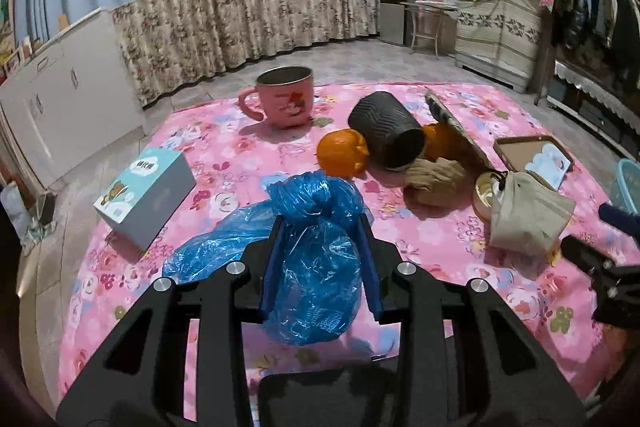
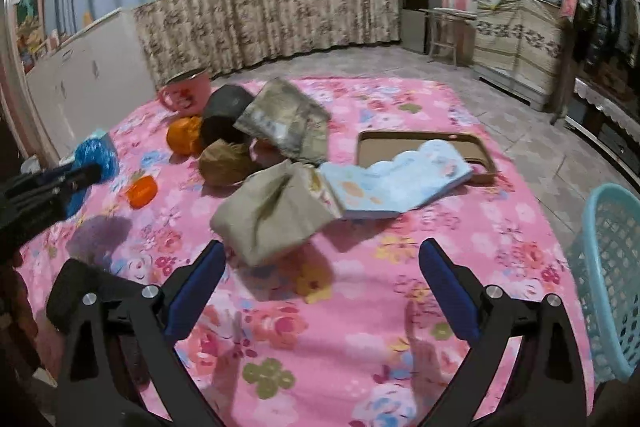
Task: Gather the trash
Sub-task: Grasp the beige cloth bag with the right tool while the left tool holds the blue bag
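My left gripper [image 1: 322, 227] is shut on a crumpled blue plastic bag [image 1: 316, 259], which bulges between its blue pads above the pink floral tablecloth [image 1: 224, 163]. The bag also shows at the left of the right wrist view [image 2: 96, 155], held by the left gripper [image 2: 86, 175]. My right gripper [image 2: 322, 255] is open and empty above the cloth, just short of a beige cloth pouch [image 2: 272, 215]. A light blue mesh basket [image 2: 612, 279] stands at the table's right edge.
On the cloth lie a pink mug [image 1: 286, 101], a tipped dark cup [image 1: 386, 131], an orange [image 1: 342, 153], a brown crumpled wad [image 1: 434, 181], a small white box [image 1: 146, 197], a brown tray [image 2: 424, 153] and a pale blue booklet [image 2: 396, 179]. A small orange piece [image 2: 140, 191] lies near the left gripper.
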`<state>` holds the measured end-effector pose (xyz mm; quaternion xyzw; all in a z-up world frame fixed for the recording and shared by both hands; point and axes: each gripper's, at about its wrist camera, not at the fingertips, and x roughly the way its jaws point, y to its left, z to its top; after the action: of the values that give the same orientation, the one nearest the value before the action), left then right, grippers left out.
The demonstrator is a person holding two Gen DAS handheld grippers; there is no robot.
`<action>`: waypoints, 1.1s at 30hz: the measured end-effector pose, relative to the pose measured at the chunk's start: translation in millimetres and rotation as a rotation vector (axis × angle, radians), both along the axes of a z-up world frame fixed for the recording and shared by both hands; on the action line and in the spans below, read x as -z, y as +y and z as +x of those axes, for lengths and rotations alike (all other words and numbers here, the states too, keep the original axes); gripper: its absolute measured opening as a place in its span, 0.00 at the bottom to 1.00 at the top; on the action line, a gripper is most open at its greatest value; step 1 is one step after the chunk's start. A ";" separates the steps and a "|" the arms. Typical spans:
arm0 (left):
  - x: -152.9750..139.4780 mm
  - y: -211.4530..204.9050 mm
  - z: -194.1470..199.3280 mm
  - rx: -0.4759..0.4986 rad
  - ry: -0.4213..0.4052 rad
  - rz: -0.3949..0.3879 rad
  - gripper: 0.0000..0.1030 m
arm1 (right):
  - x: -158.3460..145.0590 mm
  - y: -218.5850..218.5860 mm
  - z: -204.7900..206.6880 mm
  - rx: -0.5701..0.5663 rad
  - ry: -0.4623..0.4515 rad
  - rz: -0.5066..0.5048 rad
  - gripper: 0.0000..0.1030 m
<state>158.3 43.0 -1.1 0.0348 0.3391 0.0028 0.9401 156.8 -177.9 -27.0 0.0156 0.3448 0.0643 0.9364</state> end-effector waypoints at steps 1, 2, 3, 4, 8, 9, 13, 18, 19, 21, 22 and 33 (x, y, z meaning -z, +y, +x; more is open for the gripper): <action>-0.8 1.7 0.1 -0.001 -0.003 -0.002 0.32 | 0.7 3.3 1.5 -0.007 0.003 -0.003 0.89; -1.7 3.1 -0.2 -0.003 -0.009 -0.002 0.32 | 1.1 6.4 4.2 -0.013 0.007 -0.003 0.86; -3.1 4.8 -0.8 -0.004 -0.015 -0.001 0.32 | 0.9 7.6 6.3 -0.014 0.010 0.002 0.83; -3.7 5.8 -0.3 -0.007 -0.017 -0.001 0.32 | 0.5 8.3 8.6 -0.011 0.009 0.013 0.82; -3.1 12.2 1.0 -0.027 -0.014 -0.012 0.32 | -0.6 9.7 15.8 -0.011 0.014 0.044 0.67; -3.3 13.4 1.2 -0.029 -0.015 -0.013 0.32 | 1.1 10.5 19.1 -0.013 0.025 0.057 0.60; -3.2 14.3 2.0 -0.033 -0.013 -0.016 0.32 | 9.0 16.1 29.0 -0.042 0.070 0.099 0.40; -3.0 15.5 1.9 -0.033 -0.011 -0.018 0.32 | 8.3 28.4 27.0 -0.081 0.056 0.081 0.09; -1.6 16.1 2.0 -0.034 -0.010 -0.018 0.32 | 6.2 28.1 25.1 -0.082 0.047 0.075 0.07; -0.7 16.1 1.9 -0.037 -0.010 -0.015 0.32 | -0.3 27.9 21.2 -0.085 0.025 0.070 0.05; -0.8 16.4 1.7 -0.037 -0.012 -0.015 0.32 | -4.8 25.6 18.9 -0.085 0.013 0.076 0.05; -10.6 -9.1 -6.2 -0.003 -0.035 -0.013 0.32 | -66.1 -18.9 -15.0 -0.045 -0.136 0.111 0.04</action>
<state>152.0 33.8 9.5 0.0284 0.3225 0.0026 0.9462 141.8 -196.7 39.1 0.0553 0.2766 0.1053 0.9536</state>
